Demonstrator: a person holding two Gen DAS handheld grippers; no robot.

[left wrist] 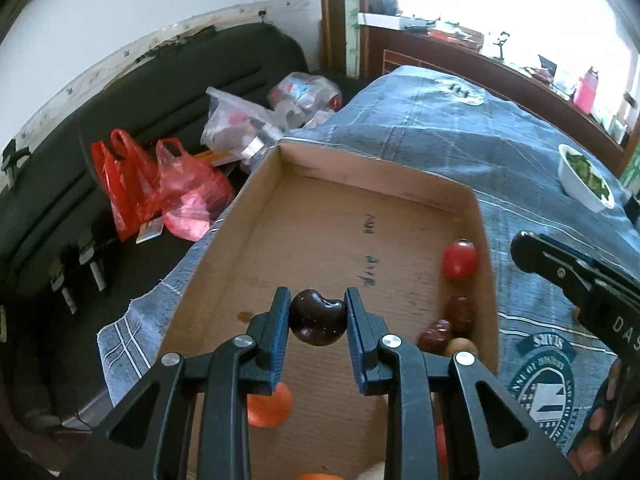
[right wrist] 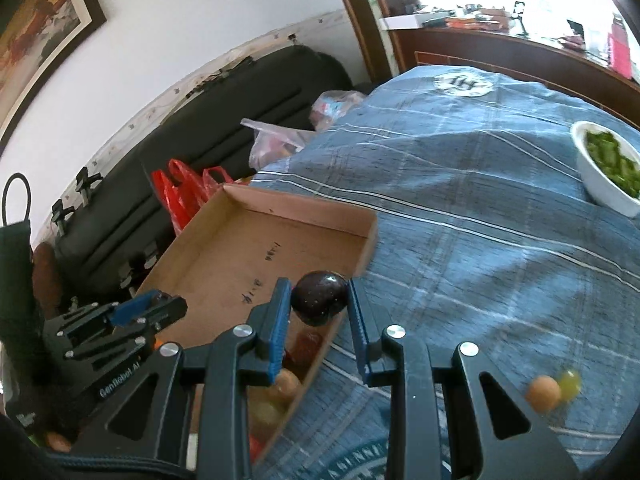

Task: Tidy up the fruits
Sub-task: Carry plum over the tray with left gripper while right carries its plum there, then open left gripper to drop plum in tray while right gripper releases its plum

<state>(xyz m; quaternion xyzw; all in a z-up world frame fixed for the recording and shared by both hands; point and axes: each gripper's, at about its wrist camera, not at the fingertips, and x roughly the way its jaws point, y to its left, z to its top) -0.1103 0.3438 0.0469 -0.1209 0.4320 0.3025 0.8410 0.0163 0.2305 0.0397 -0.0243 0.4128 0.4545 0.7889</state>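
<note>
A shallow cardboard tray (left wrist: 360, 162) lies on a blue checked cloth (left wrist: 440, 128). My left gripper (left wrist: 318, 304) hangs over the tray's middle, shut on a dark cherry-like fruit (left wrist: 318, 322). Along the tray's right wall lie a red fruit (left wrist: 460, 259), two dark red ones (left wrist: 460, 312) and a tan one (left wrist: 462, 347); an orange fruit (left wrist: 270, 404) shows under the fingers. My right gripper (right wrist: 319, 294) is shut on a second dark round fruit (right wrist: 319, 298) above the tray's (right wrist: 300, 210) right edge. A tan fruit (right wrist: 543, 393) and a yellow-green one (right wrist: 570, 383) rest on the cloth to its right.
A white bowl of chopped greens (right wrist: 604, 168) stands on the cloth at the far right. Left of the table is a black sofa (left wrist: 140, 92) with red plastic bags (left wrist: 160, 188) and clear bags (left wrist: 240, 124). A wooden ledge with clutter runs behind.
</note>
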